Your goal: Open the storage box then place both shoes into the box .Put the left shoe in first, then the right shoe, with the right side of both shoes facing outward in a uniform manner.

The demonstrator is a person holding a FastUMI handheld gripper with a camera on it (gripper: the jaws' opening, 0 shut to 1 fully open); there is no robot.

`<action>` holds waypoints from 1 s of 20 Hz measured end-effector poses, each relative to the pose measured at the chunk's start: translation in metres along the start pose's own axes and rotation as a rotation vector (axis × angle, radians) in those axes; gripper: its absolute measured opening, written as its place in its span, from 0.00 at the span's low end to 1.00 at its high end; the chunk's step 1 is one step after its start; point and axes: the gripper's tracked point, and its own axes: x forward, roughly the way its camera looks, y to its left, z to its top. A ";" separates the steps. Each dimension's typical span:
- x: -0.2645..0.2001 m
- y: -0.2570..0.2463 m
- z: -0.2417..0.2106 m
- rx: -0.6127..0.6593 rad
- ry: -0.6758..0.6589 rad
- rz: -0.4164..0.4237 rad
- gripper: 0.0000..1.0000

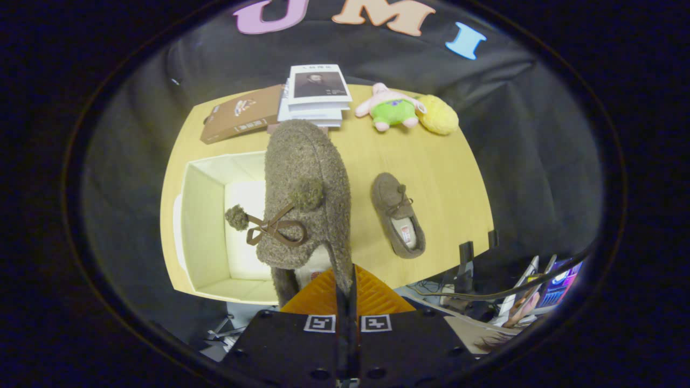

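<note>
The gripper (345, 288) with its ribbed orange fingers (318, 296) is clamped tight on the heel wall of a fuzzy brown-grey slipper with pompoms and a brown lace bow (304, 199). The pinch on that thin wall lets the shoe hang toe-forward, lifted clear of the pale wooden tabletop (447, 178). The held shoe hovers over the right wall of the open cream-white storage box (202, 215), which sits along the tabletop's left edge with its mouth up, ready to receive it.

The matching second fuzzy brown slipper (398, 213) lies flat on the tabletop's right half, well apart from the box, probably waiting its turn. Since the task wants the left shoe in first, the held one is likely that shoe, though I cannot tell for sure.

At the far edge, out of the working area, are a flat brown cardboard packet (242, 113), a stack of white books (318, 94), and a pink-and-green plush toy (391, 108) touching a yellow plush ball (439, 114).
</note>
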 end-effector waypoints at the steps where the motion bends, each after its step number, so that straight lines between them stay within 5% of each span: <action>1: -0.007 0.011 0.003 -0.016 -0.022 0.001 0.03; 8: -0.040 0.118 0.003 -0.122 -0.102 0.088 0.03; 20: 0.052 0.177 -0.019 -0.090 0.076 0.016 0.03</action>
